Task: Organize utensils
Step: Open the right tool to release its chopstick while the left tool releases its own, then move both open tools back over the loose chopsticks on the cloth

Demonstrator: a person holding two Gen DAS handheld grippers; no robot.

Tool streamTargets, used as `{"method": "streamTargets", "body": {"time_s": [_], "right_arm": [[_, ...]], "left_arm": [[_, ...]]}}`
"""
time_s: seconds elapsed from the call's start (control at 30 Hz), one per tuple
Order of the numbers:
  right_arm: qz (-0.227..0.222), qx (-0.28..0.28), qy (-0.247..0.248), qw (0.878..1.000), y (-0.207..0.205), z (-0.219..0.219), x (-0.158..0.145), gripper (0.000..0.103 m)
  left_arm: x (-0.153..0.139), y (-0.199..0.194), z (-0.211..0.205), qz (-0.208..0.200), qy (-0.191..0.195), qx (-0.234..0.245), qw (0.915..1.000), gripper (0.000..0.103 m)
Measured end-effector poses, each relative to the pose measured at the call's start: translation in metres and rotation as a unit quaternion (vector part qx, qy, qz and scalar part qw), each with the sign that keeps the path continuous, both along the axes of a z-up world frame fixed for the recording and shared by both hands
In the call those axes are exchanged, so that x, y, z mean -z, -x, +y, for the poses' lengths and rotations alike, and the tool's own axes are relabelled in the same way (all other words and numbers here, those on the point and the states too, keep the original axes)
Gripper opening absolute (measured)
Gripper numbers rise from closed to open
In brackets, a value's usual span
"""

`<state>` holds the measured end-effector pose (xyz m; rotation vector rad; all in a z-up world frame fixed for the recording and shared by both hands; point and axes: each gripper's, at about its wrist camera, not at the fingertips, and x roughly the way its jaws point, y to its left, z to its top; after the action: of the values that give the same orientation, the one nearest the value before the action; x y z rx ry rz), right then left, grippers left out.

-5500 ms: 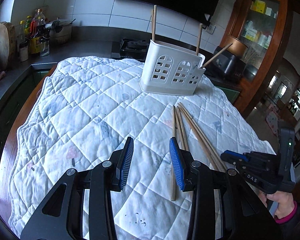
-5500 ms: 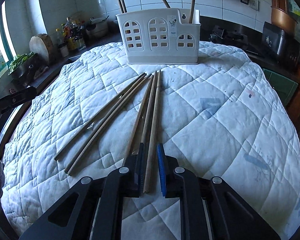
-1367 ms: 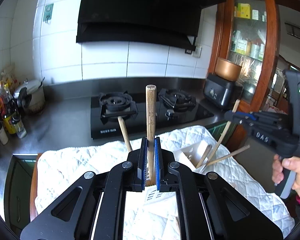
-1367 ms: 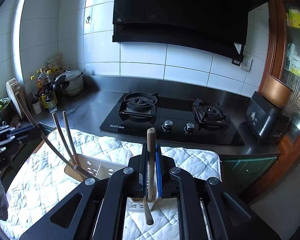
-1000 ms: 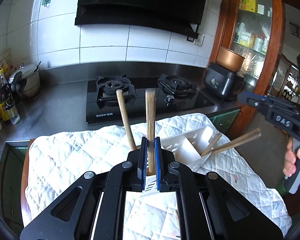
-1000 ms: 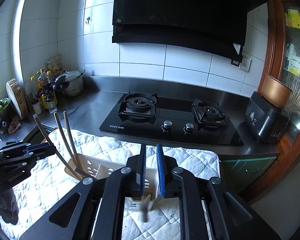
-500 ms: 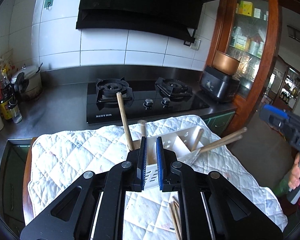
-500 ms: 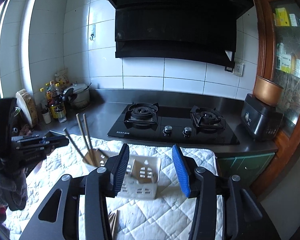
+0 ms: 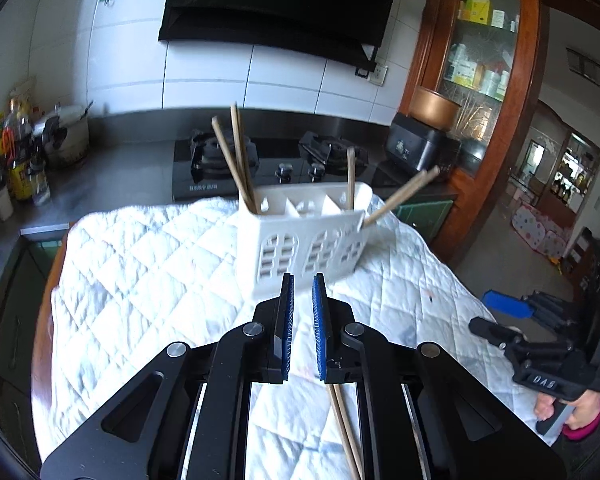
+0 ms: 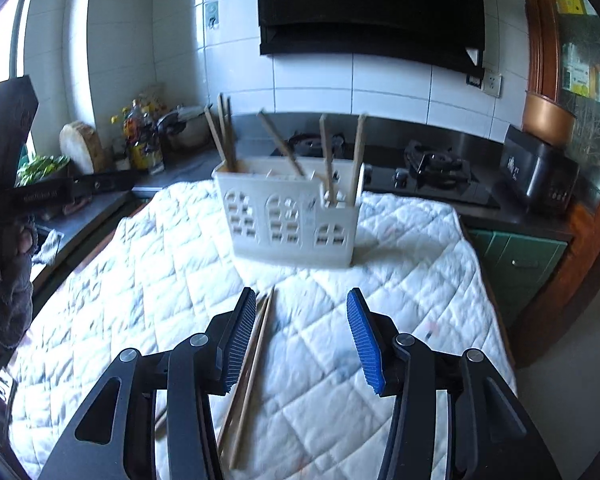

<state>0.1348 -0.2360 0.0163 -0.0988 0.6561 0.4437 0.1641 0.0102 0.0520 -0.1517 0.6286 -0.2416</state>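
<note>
A white slotted utensil holder stands on the quilt with several wooden chopsticks upright or leaning in its compartments. Two more chopsticks lie flat on the quilt, partly under my left gripper's right finger and beside my right gripper's left finger. My left gripper hovers short of the holder. Its blue pads are almost together, with only a narrow empty gap. My right gripper is open and empty, above the quilt in front of the holder. It also shows low on the right in the left wrist view.
The white quilt covers the table. Behind it is a steel counter with a black gas hob, bottles and a pot at the left, and a black appliance beside a wooden cabinet. A person's hand grips the right tool.
Both grippers let their chopsticks drop into the holder, then pulled back and down from it. The right jaws opened wide. The left pads stayed nearly together.
</note>
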Motion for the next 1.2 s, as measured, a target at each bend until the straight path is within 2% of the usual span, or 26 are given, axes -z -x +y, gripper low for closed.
{"method": "streamTargets", "body": {"time_s": [0.13,0.17,0.2,0.27,0.5,0.67,1.0,1.2], "right_arm": [[0.037,-0.009,-0.013,0.999,0.014,0.005,0.031,0.045],[0.044,-0.008,-0.012,0.999,0.017,0.008,0.038,0.042],[0.051,-0.009,-0.009,0.999,0.02,0.011,0.046,0.04],[0.065,-0.012,-0.008,0.998,0.023,0.014,0.059,0.037],[0.094,-0.011,-0.008,0.995,0.025,0.023,0.089,0.028],[0.103,-0.014,0.0,0.995,0.026,0.032,0.097,0.018],[0.126,0.0,0.006,0.992,0.015,0.037,0.113,0.012],[0.123,0.005,0.018,0.992,0.011,0.041,0.116,0.009]], "left_arm": [[0.03,0.016,0.002,0.025,0.002,-0.014,0.9996,0.01],[0.036,0.02,0.003,0.033,0.006,-0.017,0.9993,0.013],[0.043,0.024,0.004,0.04,0.01,-0.02,0.999,0.025],[0.054,0.033,0.008,0.045,0.016,-0.032,0.9983,0.04],[0.081,0.054,0.018,0.059,0.001,-0.067,0.996,0.045],[0.091,0.068,0.028,0.066,0.001,-0.09,0.9937,0.047],[0.104,0.078,0.03,0.077,0.002,-0.099,0.9921,0.048],[0.117,0.077,0.025,0.095,0.009,-0.093,0.991,0.048]]}}
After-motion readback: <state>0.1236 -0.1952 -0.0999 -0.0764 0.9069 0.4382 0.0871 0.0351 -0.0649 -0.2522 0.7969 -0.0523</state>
